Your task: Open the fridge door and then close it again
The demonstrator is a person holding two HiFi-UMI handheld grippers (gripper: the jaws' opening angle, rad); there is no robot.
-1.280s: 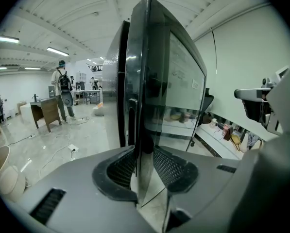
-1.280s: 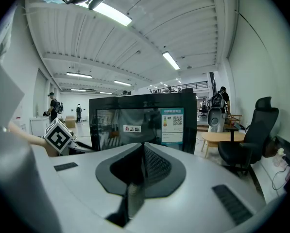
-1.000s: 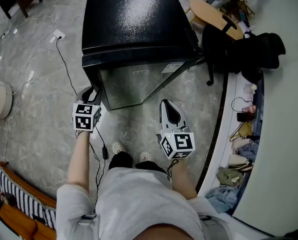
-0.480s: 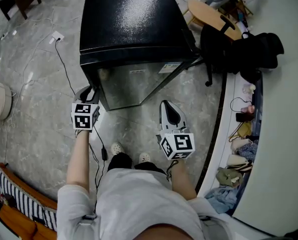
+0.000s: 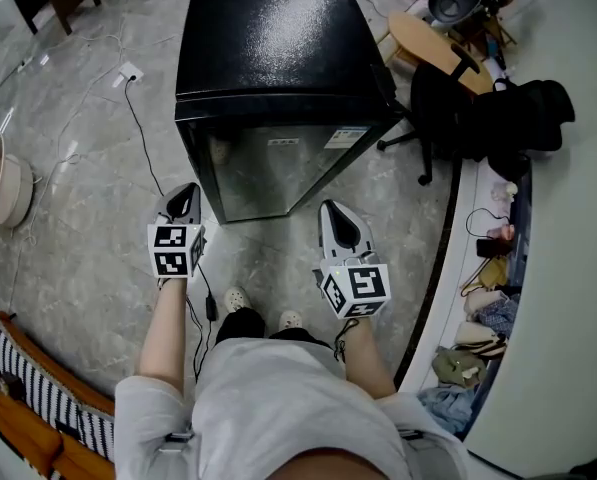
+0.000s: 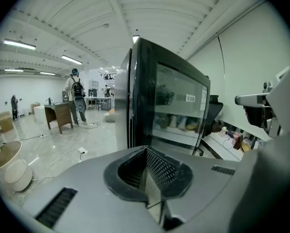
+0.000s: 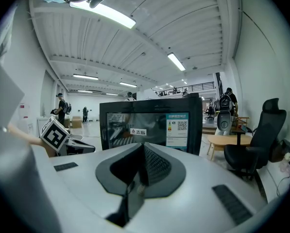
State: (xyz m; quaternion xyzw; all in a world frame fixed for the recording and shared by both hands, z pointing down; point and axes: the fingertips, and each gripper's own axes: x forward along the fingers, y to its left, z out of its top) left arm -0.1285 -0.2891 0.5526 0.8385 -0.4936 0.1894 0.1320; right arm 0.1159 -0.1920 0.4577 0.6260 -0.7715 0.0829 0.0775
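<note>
A black fridge [image 5: 268, 48] with a glass door [image 5: 278, 168] stands on the floor in front of me, and its door looks closed. My left gripper [image 5: 185, 190] hangs a little in front of the fridge's front left corner, apart from it, shut with nothing between its pads. In the left gripper view its jaws [image 6: 145, 152] meet, and the fridge [image 6: 169, 106] rises just ahead. My right gripper [image 5: 336, 210] hovers before the door's right half, also shut and empty. The right gripper view looks straight at the glass door [image 7: 149, 125] over its closed tips [image 7: 144, 149].
A black office chair [image 5: 448, 98] draped with dark clothing and a round wooden table [image 5: 428, 38] stand right of the fridge. A cable [image 5: 138, 128] runs across the floor on the left to a socket [image 5: 130, 71]. A curved ledge with clutter [image 5: 488, 308] borders the right.
My left gripper has drawn back from the fridge's front left corner and its jaws have closed. The right gripper has stayed where it was.
</note>
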